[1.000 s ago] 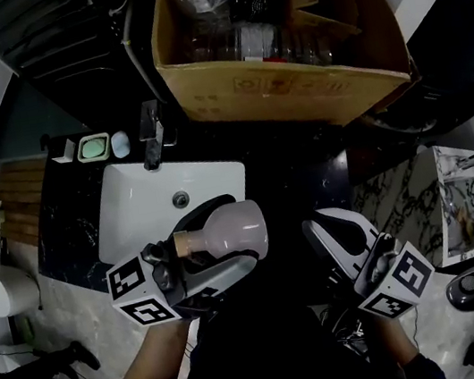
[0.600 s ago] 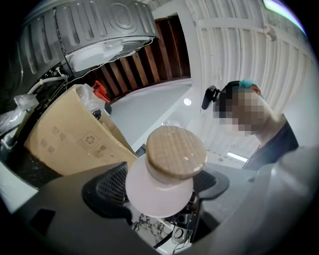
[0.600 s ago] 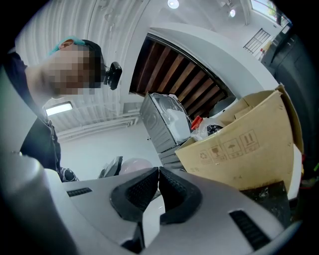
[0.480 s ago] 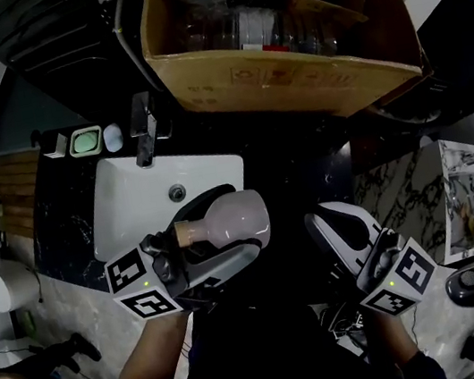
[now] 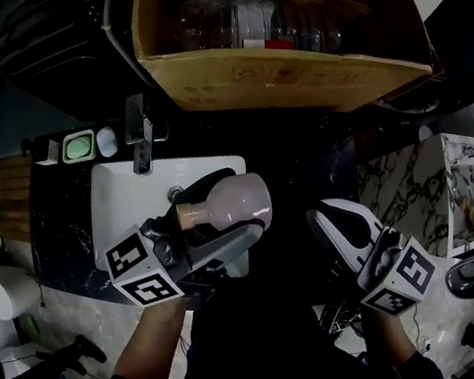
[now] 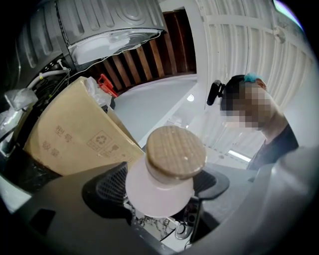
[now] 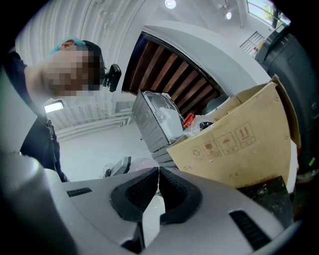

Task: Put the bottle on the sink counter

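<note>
A pale pink bottle (image 5: 235,205) with a tan cork-like cap (image 6: 175,152) lies on its side in my left gripper (image 5: 211,225), whose jaws are shut on its neck. It hangs over the front right corner of the white sink basin (image 5: 126,203), which is set in a dark marbled counter (image 5: 57,225). The left gripper view looks along the jaws at the bottle's cap and shoulder (image 6: 157,189). My right gripper (image 5: 339,229) is to the right, away from the bottle, its jaws shut with nothing between them (image 7: 157,191).
A large open cardboard box (image 5: 286,57) full of bottles and bags stands behind the counter. A black faucet (image 5: 139,138) and a green soap dish (image 5: 78,147) sit at the basin's back edge. A wooden panel (image 5: 7,215) is at the left.
The left gripper with the bottle has shifted slightly up and right, staying shut on it. The view has tilted a little; the right gripper has hardly moved.
</note>
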`<control>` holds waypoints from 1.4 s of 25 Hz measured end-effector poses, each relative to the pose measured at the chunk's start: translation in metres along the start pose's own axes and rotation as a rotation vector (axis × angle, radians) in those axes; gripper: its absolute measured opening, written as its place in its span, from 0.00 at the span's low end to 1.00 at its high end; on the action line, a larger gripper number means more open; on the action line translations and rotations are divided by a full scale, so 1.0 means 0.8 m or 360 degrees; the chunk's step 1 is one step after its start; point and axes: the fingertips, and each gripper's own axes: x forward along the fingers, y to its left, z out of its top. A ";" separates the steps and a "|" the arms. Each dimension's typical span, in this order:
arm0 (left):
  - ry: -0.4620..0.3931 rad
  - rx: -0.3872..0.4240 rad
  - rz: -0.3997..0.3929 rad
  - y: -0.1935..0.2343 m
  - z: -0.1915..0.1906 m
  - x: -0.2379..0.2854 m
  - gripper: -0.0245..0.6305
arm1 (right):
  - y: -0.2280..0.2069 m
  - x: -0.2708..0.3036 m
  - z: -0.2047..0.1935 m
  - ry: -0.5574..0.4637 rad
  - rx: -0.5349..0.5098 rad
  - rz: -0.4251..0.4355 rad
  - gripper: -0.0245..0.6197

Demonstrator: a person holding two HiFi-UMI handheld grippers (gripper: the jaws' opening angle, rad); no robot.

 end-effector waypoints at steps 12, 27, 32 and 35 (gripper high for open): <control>0.0177 0.0033 0.0058 0.068 -0.016 0.028 0.63 | -0.039 0.015 -0.018 0.0038 0.0031 -0.0095 0.08; 0.0405 0.0145 0.0212 0.166 -0.048 0.063 0.63 | -0.090 0.025 -0.042 0.0125 0.0091 -0.0151 0.08; 0.0502 0.0215 0.0264 0.198 -0.062 0.069 0.63 | -0.100 0.028 -0.046 0.0140 0.0109 -0.0160 0.08; 0.0546 0.0245 0.0290 0.214 -0.070 0.072 0.63 | -0.106 0.028 -0.050 0.0155 0.0120 -0.0167 0.08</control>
